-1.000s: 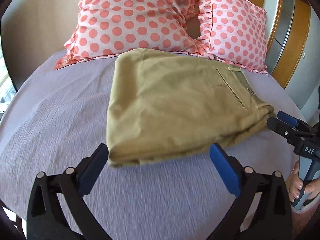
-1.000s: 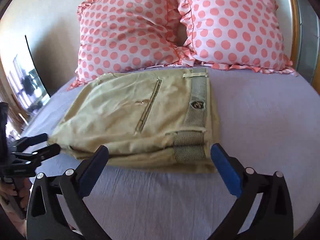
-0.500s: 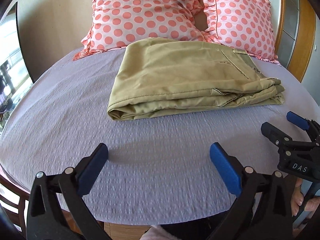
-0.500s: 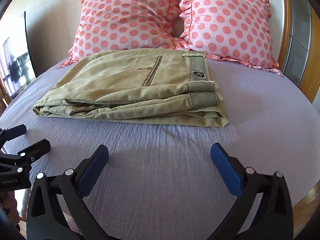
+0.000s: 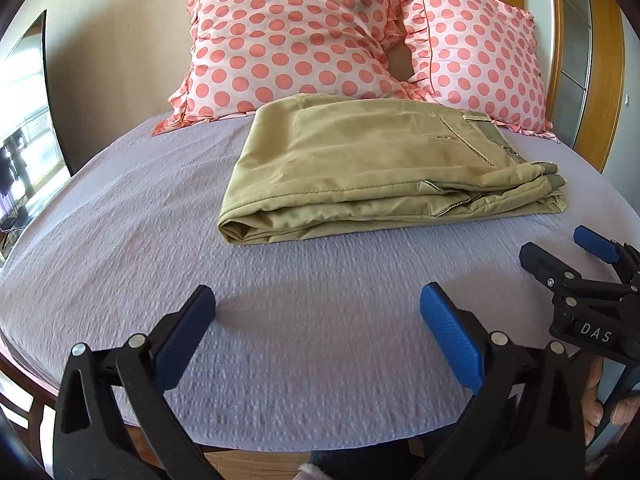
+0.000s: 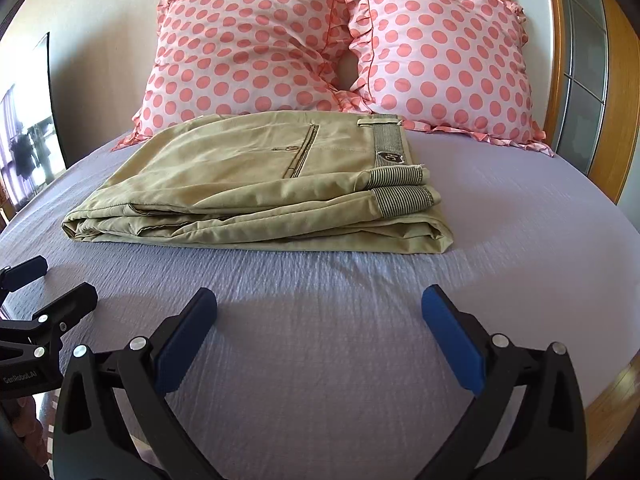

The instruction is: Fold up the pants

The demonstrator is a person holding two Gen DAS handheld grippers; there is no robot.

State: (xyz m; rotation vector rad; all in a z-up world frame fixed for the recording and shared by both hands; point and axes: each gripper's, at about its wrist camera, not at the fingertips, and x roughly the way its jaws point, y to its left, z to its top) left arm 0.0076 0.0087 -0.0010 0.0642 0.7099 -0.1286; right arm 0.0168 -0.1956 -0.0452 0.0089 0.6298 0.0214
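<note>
The khaki pants [image 5: 372, 168] lie folded in a flat stack on the lilac bedsheet, just before the pillows; they also show in the right wrist view [image 6: 260, 188], striped waistband at the right. My left gripper [image 5: 316, 320] is open and empty, hovering over the sheet well short of the pants. My right gripper [image 6: 320, 320] is open and empty too, also short of the pants. Each gripper shows in the other's view: the right one at the right edge [image 5: 568, 256], the left one at the left edge [image 6: 44, 288].
Two pink polka-dot pillows [image 5: 296, 40] [image 6: 440, 60] lean against the wall behind the pants. The bedsheet [image 6: 320, 340] ends at a wooden bed edge near me. A wooden door frame [image 5: 600, 80] stands to the right, a window to the left.
Both grippers have pulled back from the folded pants toward the near bed edge and stayed open. The pants lie still.
</note>
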